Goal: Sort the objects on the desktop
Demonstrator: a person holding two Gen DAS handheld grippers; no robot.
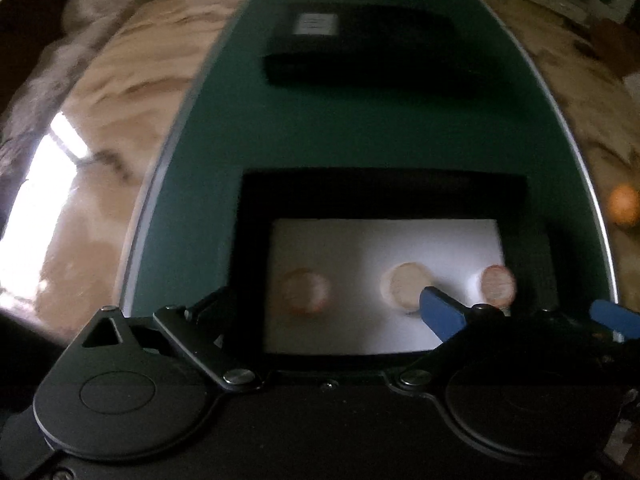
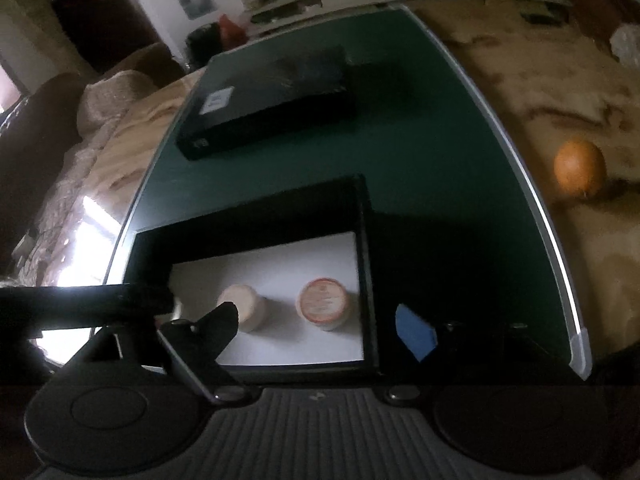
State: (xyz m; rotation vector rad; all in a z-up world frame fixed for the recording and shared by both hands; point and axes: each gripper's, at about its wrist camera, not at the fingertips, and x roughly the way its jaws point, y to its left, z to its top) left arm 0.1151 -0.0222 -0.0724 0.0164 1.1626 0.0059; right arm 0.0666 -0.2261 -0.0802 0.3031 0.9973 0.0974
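An open black box [image 1: 380,192] with a white floor stands on the green mat [image 1: 360,136]. Three small round jars stand upright in it: a left jar [image 1: 304,292], a cream-lidded middle jar [image 1: 406,284] and a right jar [image 1: 498,284]. My left gripper [image 1: 326,298] hangs open above the box, over the left jar and not touching it. In the right wrist view, my right gripper [image 2: 318,322] is open above the orange-labelled jar [image 2: 324,302], with clear gaps on both sides. The cream jar [image 2: 242,306] sits beside its black finger [image 2: 224,316].
A closed black box [image 1: 372,56] with a white label lies farther back on the mat [image 2: 440,160]. An orange [image 2: 580,168] rests on the marble table to the right, off the mat. The left gripper's dark body [image 2: 80,300] crosses the right wrist view's left side.
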